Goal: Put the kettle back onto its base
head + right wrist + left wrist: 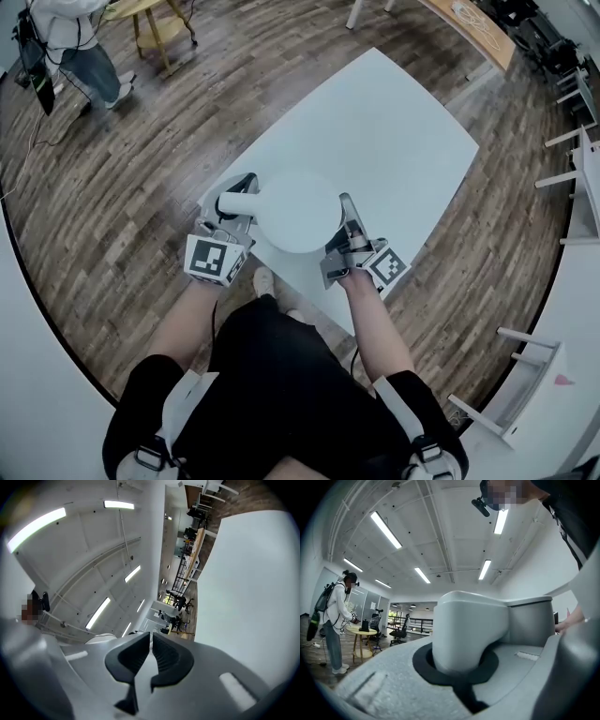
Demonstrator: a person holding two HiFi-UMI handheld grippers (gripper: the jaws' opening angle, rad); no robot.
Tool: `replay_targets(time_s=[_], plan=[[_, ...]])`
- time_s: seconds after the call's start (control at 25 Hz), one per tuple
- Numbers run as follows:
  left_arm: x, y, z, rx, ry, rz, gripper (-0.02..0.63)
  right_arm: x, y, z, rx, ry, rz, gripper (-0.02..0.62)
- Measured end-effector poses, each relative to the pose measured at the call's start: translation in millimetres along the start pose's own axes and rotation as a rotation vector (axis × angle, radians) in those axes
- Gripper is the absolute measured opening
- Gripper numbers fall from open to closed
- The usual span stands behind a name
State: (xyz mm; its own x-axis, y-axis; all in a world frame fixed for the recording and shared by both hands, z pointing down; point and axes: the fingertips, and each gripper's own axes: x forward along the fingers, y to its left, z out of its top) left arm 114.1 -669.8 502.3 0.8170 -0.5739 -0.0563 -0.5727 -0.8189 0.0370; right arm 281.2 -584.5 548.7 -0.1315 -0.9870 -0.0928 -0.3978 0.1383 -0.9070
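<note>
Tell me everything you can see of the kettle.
The kettle is plain white, matte, plastic by its look. From above it shows a smooth round top and a thick handle jutting left, on which the left gripper is clamped. It is upright over the near corner of the white table; what is under it is hidden. The right gripper, shut and empty, lies close beside its right side; contact cannot be told.
</note>
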Motion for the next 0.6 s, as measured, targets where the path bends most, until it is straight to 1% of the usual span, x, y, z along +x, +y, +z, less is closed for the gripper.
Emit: replay_targets(time_s=[0.08, 0.24, 0.36, 0.48, 0.6], plan=[[7.1, -1.0, -2.9, 0.01, 0.003, -0.021, -0.002, 3.2, -3.4, -0.9, -0.035, 0.015, -0.024, 0.018], [18.6, -0.5, -11.7, 0.036, 0.007, -0.06, -0.002, 12.9, -4.2, -6.8, -0.132, 0.059, -0.063, 0.025], [27.8, 2.0, -22.7, 0.041, 0.006, -0.076, -0.002, 16.0, -14.3, -7.5, -0.148, 0.054, -0.11, 0.018], [36.1, 1.5, -32.8, 0.025, 0.01, -0.083, 0.0, 16.7, -21.3, -2.9, -0.178, 0.045, -0.129, 0.01], [41.3, 0.5, -39.9, 0.03, 0.018, -0.08, 0.0, 15.4, -33.4, -1.1, -0.168, 0.039, -0.16, 0.003]])
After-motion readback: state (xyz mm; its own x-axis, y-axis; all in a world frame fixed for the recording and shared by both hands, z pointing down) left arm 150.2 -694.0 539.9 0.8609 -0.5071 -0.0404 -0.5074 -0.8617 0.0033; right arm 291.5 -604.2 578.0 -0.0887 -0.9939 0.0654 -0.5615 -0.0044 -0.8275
